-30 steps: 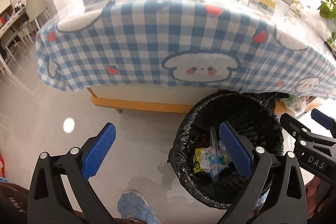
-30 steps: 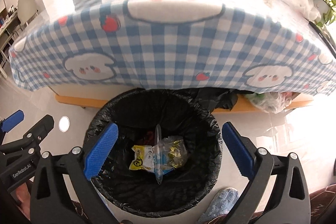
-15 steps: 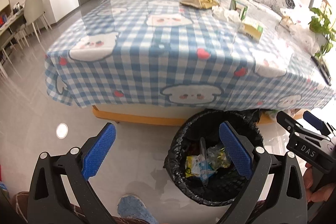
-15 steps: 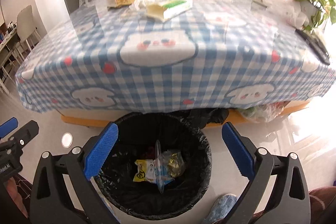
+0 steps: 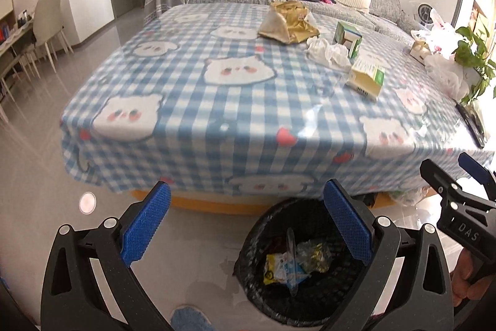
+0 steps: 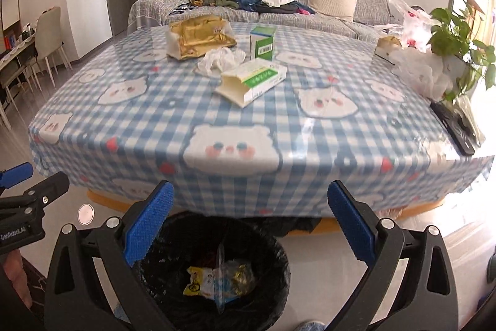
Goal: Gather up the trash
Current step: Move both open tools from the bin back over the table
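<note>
The trash still to collect lies on the worktop (image 6: pixel 310 145), which wears a blue checked cloth with white bear faces. Taking the lying white-and-green box (image 6: pixel 252 81) as landmark: crumpled white paper (image 6: pixel 218 59) sits just behind it to the left, an upright green-and-white box (image 6: pixel 263 42) stands just behind it, and a torn gold-lined bag (image 6: pixel 193 36) rests farther behind, beyond the paper. Well to the right of the box, at the worktop's edge, are white plastic bags (image 6: pixel 424 70), a potted plant (image 6: pixel 458 45) and a dark remote (image 6: pixel 452 123).

In front of the box, below the worktop's near edge, a bin (image 6: pixel 272 262) with a black liner stands on the floor, holding a yellow wrapper (image 6: pixel 195 284) and clear plastic.

The right gripper (image 6: pixel 248 225) hangs above the bin, its 2 blue fingers (image 6: pixel 148 225) spread wide and empty. The left gripper (image 5: pixel 245 228) is beside it, fingers equally wide, gripping nothing.
</note>
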